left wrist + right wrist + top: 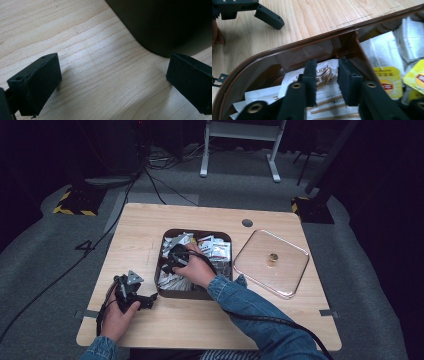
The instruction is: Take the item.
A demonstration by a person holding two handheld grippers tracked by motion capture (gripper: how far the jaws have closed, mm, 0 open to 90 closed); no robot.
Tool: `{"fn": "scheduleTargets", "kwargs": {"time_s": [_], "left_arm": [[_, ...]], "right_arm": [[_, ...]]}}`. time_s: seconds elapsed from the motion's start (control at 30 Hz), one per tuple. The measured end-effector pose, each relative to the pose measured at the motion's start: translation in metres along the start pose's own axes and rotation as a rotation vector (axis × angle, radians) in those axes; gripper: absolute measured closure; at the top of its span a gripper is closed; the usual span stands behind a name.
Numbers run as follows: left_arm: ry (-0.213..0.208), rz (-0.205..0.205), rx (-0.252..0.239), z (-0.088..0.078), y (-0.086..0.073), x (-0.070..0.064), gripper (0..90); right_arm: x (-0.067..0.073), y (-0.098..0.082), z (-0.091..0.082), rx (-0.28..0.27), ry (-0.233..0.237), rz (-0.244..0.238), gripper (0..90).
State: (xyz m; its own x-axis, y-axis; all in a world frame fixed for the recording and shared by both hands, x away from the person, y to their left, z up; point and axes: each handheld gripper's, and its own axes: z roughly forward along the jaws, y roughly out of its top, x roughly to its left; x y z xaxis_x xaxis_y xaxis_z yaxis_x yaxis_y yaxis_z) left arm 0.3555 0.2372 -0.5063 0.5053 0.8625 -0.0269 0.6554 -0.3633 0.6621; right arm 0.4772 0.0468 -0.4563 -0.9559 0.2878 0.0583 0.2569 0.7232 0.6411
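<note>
The right gripper (325, 82) is down inside the brown box (262, 56), in its left-hand compartment as the high view shows it, with its jaws drawn narrow around the top edge of a white sachet (324, 72) with brown print. The sachet stands in the slot between the two pads; a sliver of gap shows on each side, so I judge the pads are not yet pressing and the jaws count as narrowly parted rather than gripping. The sachet lies straight ahead of the jaw tips and slightly below, its long side running away from the gripper toward the box wall, with more white sachets stacked flat under and beside it. A divider (359, 52) rises just to the right of the right jaw, and beyond it sit tea bags (387, 80) with yellow tags, so the pick turns on staying left of that divider and closing across the sachet's thin face.

The left gripper (131, 292) rests on the wooden table (280, 320) just outside the box's near left corner, jaws wide apart with nothing between them, the box wall (162, 25) dark ahead of it. The right hand (197, 270) is clearly the nearer one. The clear lid (271, 262) lies on the table to the right of the box, well apart
</note>
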Motion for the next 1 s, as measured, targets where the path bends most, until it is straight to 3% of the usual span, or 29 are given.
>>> {"fn": "scheduleTargets", "kwargs": {"time_s": [0.23, 0.47, 1.0], "left_arm": [[0.004, -0.004, -0.001, 0.001, 0.002, -0.001, 0.0], [0.004, -0.003, 0.0, 0.001, 0.002, -0.001, 0.0], [0.004, -0.003, 0.0, 0.001, 0.002, -0.001, 0.0]], "right_arm": [[0.007, 0.002, -0.002, 0.021, -0.019, 0.004, 88.7], [0.007, 0.003, -0.013, -0.026, -0.017, 0.033, 89.8], [0.011, 0.006, -0.058, -0.114, -0.031, 0.027, 89.8]]}}
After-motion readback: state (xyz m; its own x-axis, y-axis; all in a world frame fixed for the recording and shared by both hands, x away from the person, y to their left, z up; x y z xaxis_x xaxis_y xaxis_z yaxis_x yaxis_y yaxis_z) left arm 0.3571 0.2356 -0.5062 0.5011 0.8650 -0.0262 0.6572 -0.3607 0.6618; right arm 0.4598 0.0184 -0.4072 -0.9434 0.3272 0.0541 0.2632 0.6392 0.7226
